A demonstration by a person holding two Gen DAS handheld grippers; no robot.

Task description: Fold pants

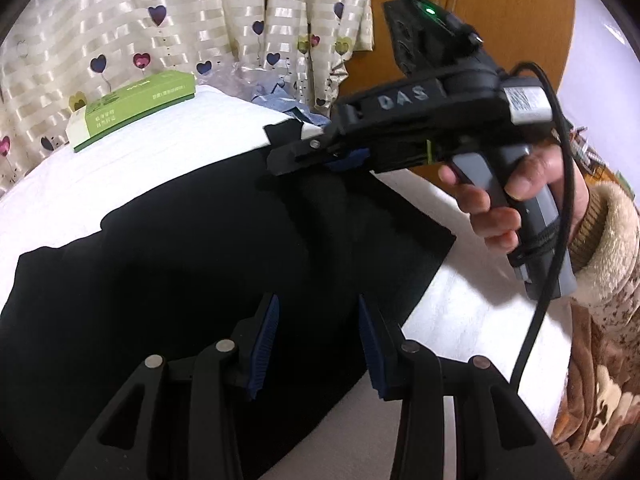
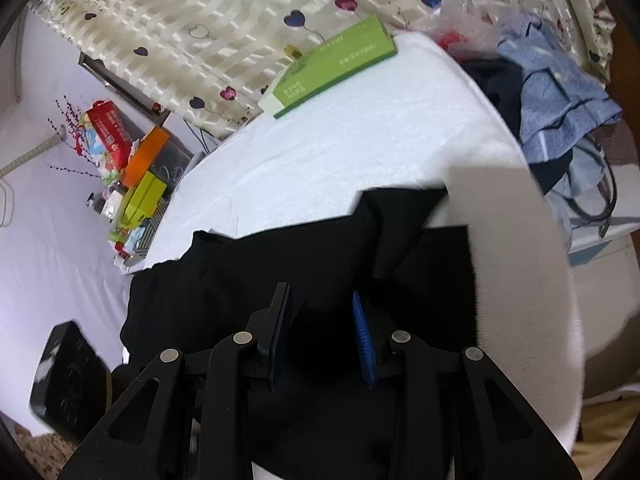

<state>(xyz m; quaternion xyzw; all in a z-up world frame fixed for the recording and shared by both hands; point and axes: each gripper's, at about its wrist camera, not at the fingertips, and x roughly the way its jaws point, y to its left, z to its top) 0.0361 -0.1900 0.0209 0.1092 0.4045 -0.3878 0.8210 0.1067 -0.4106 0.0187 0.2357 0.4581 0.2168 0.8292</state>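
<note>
Across the middle of both frames the black fabric pants (image 1: 180, 260) are lying spread on the white cloth-covered table (image 1: 120, 168), one edge running off toward the lower left of the left wrist view. At the bottom of that view the left gripper (image 1: 318, 340) is hovering low over the dark cloth, its blue pads standing apart; whether fabric is passing between them I cannot tell. Over at the upper right, the person's hand (image 1: 504, 200) is gripping the handle of the right gripper (image 1: 292, 160), which is pinching a raised fold of the pants. From the right wrist view, cloth is bunching between those pads. Up near the heart-patterned curtain (image 2: 200, 20), a green rectangular cardboard box (image 2: 332, 68) is sitting on the table.
</note>
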